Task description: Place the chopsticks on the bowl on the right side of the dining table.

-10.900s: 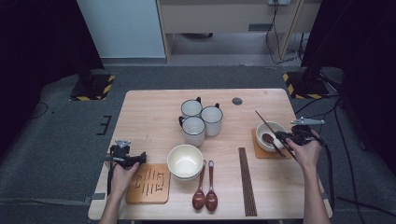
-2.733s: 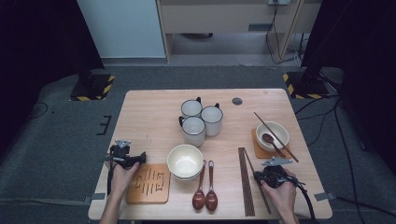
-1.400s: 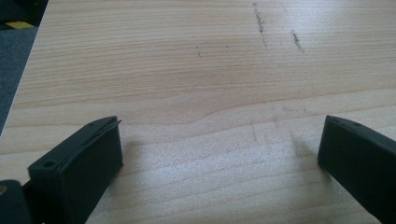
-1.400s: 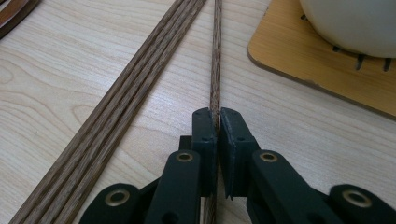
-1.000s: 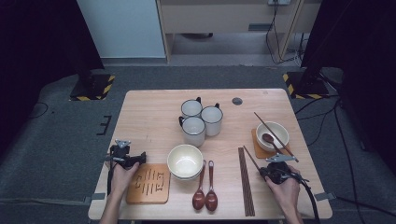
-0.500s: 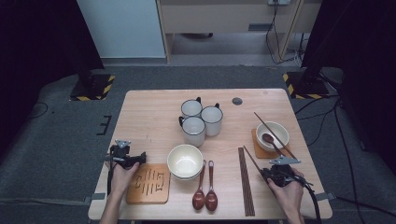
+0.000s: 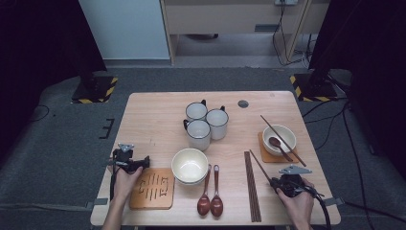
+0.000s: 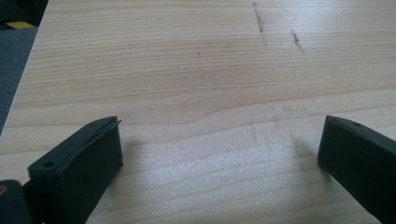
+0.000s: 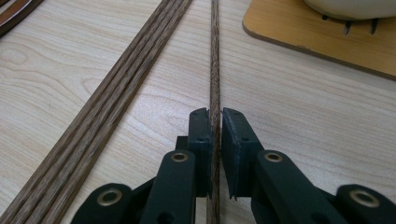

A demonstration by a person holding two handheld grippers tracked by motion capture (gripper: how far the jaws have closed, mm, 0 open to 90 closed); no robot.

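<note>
Right gripper view: right gripper [image 9: 215,119] pinches one chopstick [image 9: 215,56] running toward twelve o'clock, beside the chopstick bundle [image 9: 116,102]. Best lifted level, grip firm. Left gripper [image 8: 219,149] gapes wide, holding nothing.

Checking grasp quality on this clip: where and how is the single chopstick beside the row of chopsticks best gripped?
Grip the single chopstick near its near end, coming in low along its length from the person's side. It is thin and straight on the table, so jaws either side of its width fit. The right claw is already shut on it there.
</note>
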